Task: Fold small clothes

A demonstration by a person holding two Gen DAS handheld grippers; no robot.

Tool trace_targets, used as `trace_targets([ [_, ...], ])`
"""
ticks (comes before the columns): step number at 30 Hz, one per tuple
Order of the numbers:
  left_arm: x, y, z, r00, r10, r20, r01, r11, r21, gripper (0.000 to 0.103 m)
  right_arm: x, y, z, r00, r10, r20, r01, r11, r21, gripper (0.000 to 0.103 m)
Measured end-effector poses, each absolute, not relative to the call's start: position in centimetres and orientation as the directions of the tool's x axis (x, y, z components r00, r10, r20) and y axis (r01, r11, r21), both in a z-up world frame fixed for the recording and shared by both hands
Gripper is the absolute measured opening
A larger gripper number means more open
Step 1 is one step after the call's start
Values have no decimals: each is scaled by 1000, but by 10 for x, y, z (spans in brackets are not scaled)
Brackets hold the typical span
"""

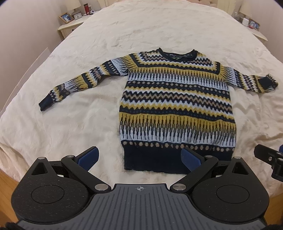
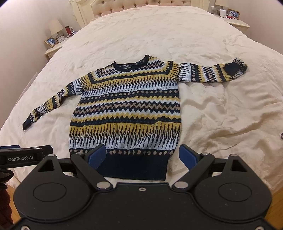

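A small knitted sweater [image 1: 176,99] with navy, yellow and pale blue bands lies flat, front up, on a cream bedspread [image 1: 79,123]; it also shows in the right wrist view [image 2: 125,109]. Both sleeves spread sideways; the right cuff [image 2: 233,68] is folded back on itself. My left gripper [image 1: 139,156] is open and empty, just in front of the navy hem's left corner. My right gripper [image 2: 142,156] is open and empty, its jaws straddling the hem [image 2: 136,166]. The right gripper's side shows at the edge of the left wrist view [image 1: 270,157].
A nightstand [image 1: 70,24] with a lamp, photo frame and clock stands at the bed's far left. A second nightstand [image 2: 235,21] stands far right. A tufted headboard [image 2: 134,5] is at the back. The bed's near edge drops to a wooden floor [image 1: 5,185].
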State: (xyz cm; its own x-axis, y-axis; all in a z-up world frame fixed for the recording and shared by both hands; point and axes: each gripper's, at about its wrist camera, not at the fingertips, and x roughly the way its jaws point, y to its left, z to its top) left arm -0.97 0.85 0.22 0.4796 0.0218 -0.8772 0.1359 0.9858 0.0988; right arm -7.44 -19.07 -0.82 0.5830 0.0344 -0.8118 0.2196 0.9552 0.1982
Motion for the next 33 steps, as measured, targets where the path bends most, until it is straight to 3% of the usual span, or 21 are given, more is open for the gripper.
trace_targets([
  [33, 0, 25, -4, 459, 36, -888, 129, 986, 106, 101, -63, -174, -12, 567, 39, -822, 211, 959, 192, 90],
])
